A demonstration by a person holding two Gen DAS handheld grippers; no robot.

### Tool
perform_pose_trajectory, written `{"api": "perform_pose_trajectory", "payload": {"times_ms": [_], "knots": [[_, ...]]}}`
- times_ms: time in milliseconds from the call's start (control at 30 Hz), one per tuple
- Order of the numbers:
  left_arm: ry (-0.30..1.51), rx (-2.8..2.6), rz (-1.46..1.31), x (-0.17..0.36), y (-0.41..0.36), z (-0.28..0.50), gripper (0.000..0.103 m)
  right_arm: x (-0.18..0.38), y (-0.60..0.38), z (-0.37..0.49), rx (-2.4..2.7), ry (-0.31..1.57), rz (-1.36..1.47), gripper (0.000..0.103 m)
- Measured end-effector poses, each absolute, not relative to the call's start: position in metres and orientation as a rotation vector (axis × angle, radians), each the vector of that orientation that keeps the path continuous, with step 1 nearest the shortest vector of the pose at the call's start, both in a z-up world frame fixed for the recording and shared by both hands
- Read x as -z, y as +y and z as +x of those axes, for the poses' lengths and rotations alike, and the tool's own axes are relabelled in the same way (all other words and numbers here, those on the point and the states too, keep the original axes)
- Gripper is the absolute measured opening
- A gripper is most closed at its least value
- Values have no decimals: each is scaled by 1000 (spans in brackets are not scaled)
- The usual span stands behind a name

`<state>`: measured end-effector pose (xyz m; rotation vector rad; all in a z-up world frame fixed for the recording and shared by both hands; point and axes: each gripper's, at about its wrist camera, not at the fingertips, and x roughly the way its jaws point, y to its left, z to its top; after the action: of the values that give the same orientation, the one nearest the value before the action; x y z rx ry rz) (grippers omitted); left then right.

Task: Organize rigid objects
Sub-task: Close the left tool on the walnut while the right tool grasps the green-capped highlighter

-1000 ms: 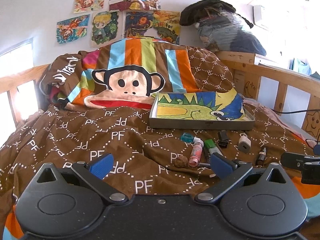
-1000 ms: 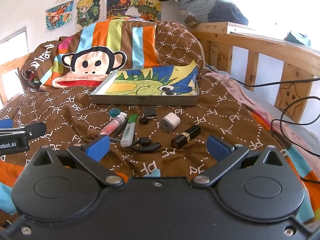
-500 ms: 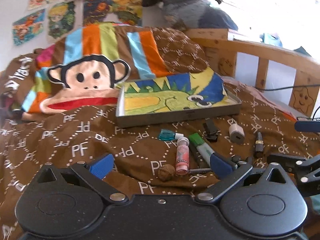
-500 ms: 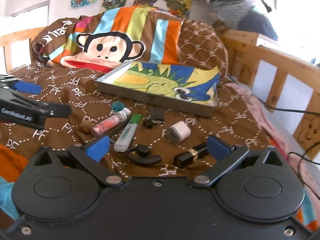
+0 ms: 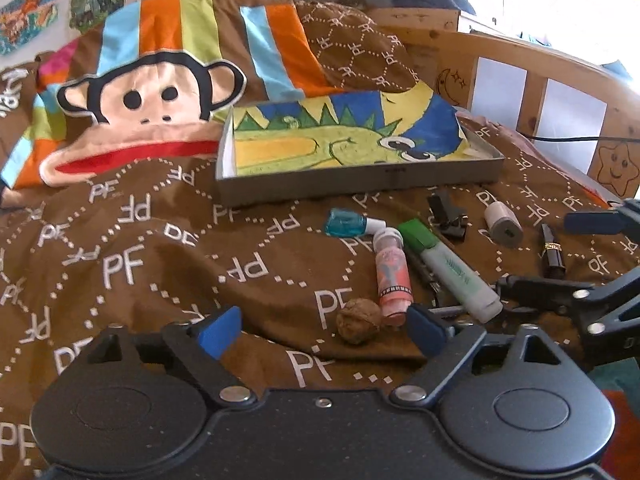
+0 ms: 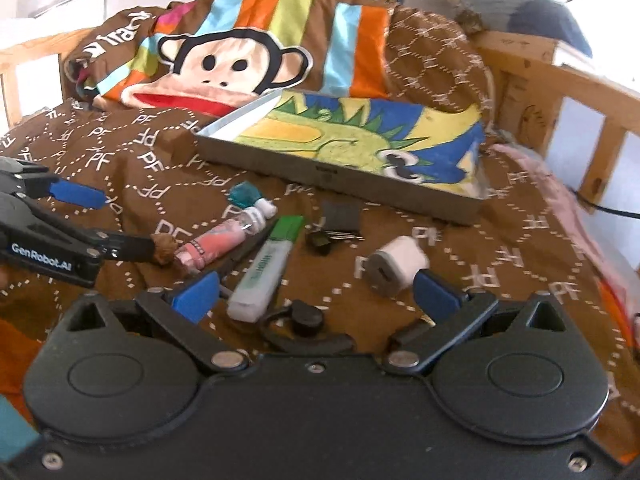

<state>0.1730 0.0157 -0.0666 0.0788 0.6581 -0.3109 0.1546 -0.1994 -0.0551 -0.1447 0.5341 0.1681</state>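
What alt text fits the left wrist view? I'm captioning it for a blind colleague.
An open left gripper hovers over a brown bedspread near a walnut, a pink tube and a green highlighter. Behind them lies a shallow grey tray lined with a crocodile drawing; the right gripper enters from the right.

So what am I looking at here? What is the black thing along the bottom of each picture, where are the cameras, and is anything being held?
There is no robot arm here. A person holds one two-finger gripper in each hand, and each has a fisheye camera looking forward along its blue-tipped fingers. The black shape at the bottom is that gripper's own body. One picture comes from the left gripper, the other from the right gripper; each also shows in the other's view, at the edge.

Both are open and hold nothing. They hover over a brown bedspread. On it lie a walnut, a pink tube, a green highlighter, a small blue bottle, a binder clip, a white charger plug, a lipstick and a black earpiece. Behind them sits a shallow tray lined with a drawing.
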Motion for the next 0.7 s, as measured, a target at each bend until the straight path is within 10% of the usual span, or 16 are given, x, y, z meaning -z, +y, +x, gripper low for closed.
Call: {"api": "perform_pose_trajectory", "payload": {"times_ms": [700], "knots": [[743,414,-39,87,17,194,38,99,-168,233,-304,641,-117,31]]}}
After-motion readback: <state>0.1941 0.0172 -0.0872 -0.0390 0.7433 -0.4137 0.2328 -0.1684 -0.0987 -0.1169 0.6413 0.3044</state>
